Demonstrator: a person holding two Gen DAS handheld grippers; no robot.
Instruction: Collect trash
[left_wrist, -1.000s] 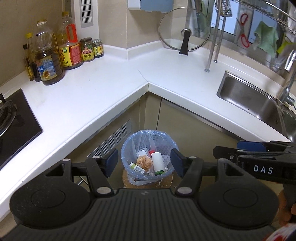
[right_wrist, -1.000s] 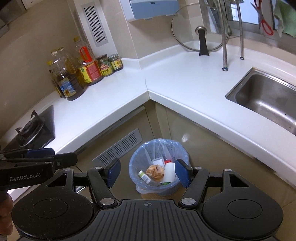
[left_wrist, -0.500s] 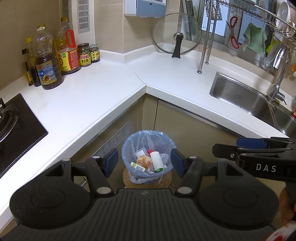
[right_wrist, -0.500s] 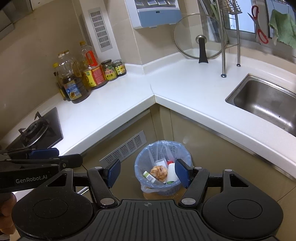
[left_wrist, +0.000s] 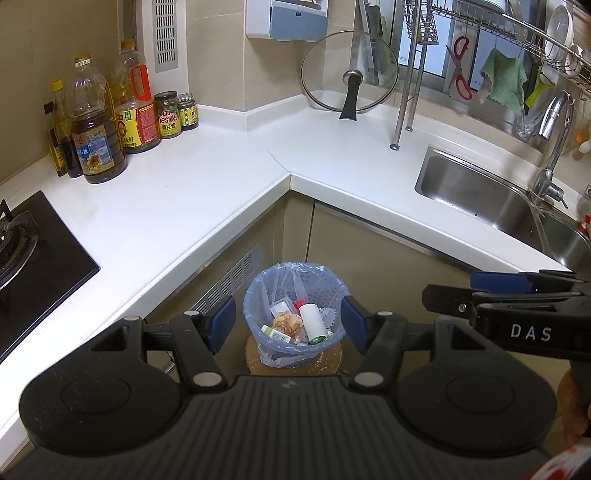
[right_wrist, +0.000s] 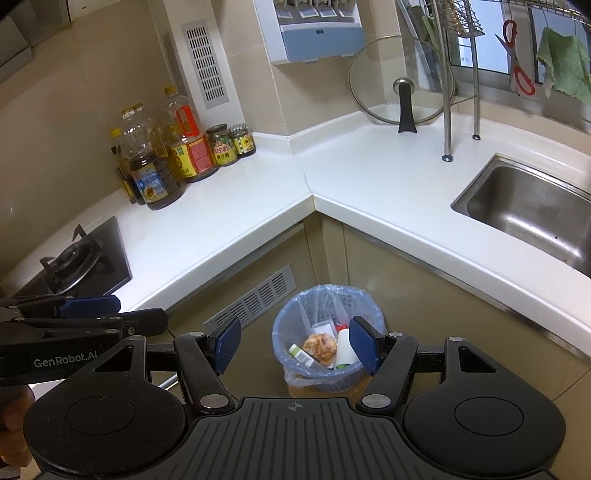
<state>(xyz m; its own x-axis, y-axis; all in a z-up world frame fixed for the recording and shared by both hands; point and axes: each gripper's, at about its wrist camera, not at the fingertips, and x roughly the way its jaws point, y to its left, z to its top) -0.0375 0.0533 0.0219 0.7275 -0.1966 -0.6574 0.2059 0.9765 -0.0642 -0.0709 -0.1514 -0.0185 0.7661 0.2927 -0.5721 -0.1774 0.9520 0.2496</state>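
Left wrist view: left gripper (left_wrist: 288, 323) has its jaws spread wide with nothing between them, and it hangs high above the bin (left_wrist: 295, 314). Right gripper (right_wrist: 294, 345) is the same: wide open, empty, also well above the bin (right_wrist: 327, 339). In the left view the right gripper (left_wrist: 517, 299) shows side-on at right

Progress, as I read it: task looks done or nearly so
- bin sits on the floor in the cabinet corner, blue liner (left_wrist: 271, 291) in place
- trash is inside: white bottle (left_wrist: 314, 322), crumpled wrapper (left_wrist: 288, 323), small carton (left_wrist: 275, 332), some paper
- counter (left_wrist: 184, 192) carries only oil bottles (left_wrist: 96, 140), jars (left_wrist: 168, 114) and a pot lid (left_wrist: 349, 74); no loose trash visible on it or in the sink (left_wrist: 480, 192)
- floor beyond the bin is mostly hidden, so can't rule out leftovers there

Vs a second ago:
- both cameras have pitched up and pulled back; more wall, the dispenser (right_wrist: 317, 33) and the rack now in frame
- bin sits smaller and lower in the right view
- jaw opening unchanged on both
- bin contents unchanged
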